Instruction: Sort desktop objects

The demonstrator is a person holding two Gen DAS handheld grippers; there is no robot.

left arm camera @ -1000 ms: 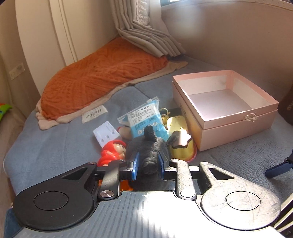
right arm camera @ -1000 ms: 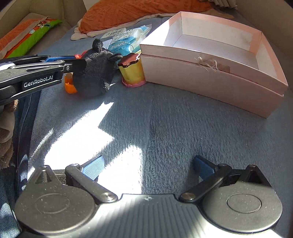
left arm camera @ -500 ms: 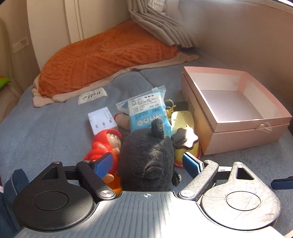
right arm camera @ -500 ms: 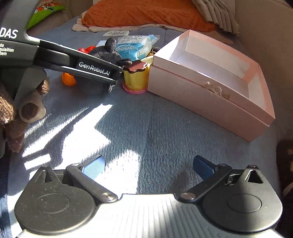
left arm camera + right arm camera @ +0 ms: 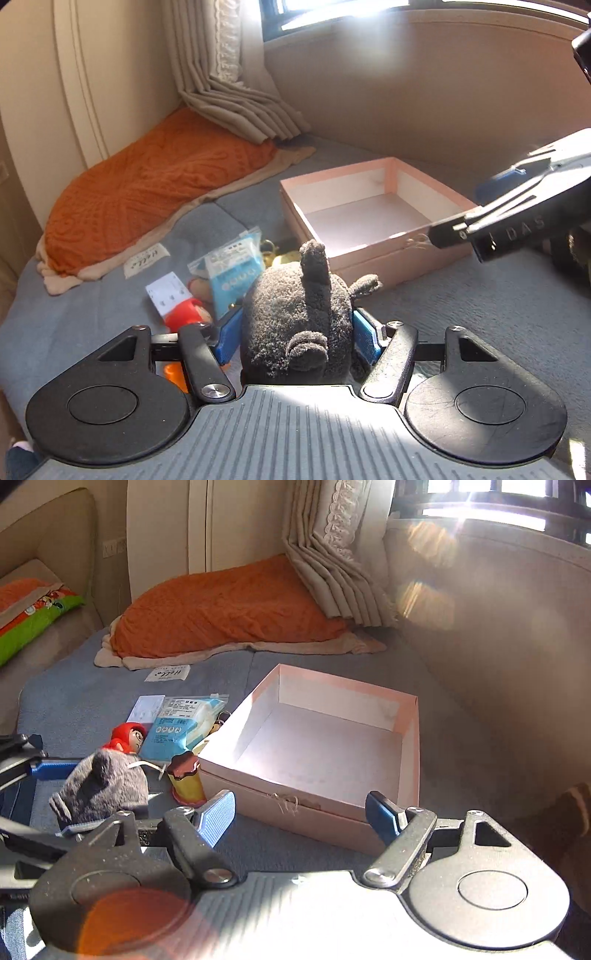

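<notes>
My left gripper [image 5: 297, 334] is shut on a dark grey plush toy [image 5: 295, 317], which also shows in the right wrist view [image 5: 101, 784], held above the blue-grey mat. The open pink box [image 5: 373, 218] [image 5: 325, 746] stands to the right, empty. My right gripper [image 5: 301, 812] is open and empty, in front of the box's near wall; its body shows in the left wrist view [image 5: 517, 221]. On the mat lie a red-capped figure [image 5: 127, 736], a blue packet [image 5: 177, 727], a white card [image 5: 146, 709] and a yellow bottle with a brown flower cap [image 5: 184, 779].
An orange blanket [image 5: 221, 609] lies at the back by grey curtains [image 5: 332, 572]. A small "hello" card [image 5: 168, 672] lies in front of it. A padded wall [image 5: 498, 646] bounds the right side. A green and orange cushion [image 5: 33, 609] lies far left.
My left gripper opened, then closed on the plush toy's body and lifted it. My right gripper rose and moved toward the box, staying open.
</notes>
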